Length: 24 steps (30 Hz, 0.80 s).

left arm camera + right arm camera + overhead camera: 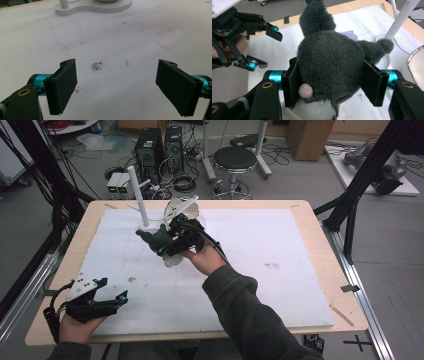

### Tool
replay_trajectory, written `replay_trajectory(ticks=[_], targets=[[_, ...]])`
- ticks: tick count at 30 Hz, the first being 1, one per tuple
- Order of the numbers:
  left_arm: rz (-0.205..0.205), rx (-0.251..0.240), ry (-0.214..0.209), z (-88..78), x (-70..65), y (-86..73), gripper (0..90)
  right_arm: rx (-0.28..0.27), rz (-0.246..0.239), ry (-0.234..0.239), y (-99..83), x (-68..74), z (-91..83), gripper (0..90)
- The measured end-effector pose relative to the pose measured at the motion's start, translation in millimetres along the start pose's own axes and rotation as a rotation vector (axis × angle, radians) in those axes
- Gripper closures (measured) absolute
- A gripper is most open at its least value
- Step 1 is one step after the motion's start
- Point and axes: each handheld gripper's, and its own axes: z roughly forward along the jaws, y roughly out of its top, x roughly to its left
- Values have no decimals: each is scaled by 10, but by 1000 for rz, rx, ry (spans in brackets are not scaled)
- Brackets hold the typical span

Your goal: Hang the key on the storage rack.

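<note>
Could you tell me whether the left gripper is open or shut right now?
Open: the left gripper has its jaws spread wide apart, with nothing but bare white mat between them.

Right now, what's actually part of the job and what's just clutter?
In play:
- grey plush toy, clamped in the right tongs
- white stand with post, next to it
- left tongs, open, idle over the mat

Lying about:
- stool
- computer towers
- cardboard box

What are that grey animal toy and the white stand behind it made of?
The grey toy, clamped between the right gripper's jaws, looks like soft plush: fuzzy pile, a pink nub, a white patch below. The white stand looks like smooth matte plastic, probably; its post and flat base show an even, seamless white.
</note>
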Motion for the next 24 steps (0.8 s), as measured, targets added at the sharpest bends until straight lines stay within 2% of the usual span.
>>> replay_trajectory(ticks=[10,24], targets=[[7,-1,2,-6,3,2,177,-3,-22,8,139,-56,42,394],[2,-4,0,-10,9,0,177,-10,-11,7,320,-146,44,394]])
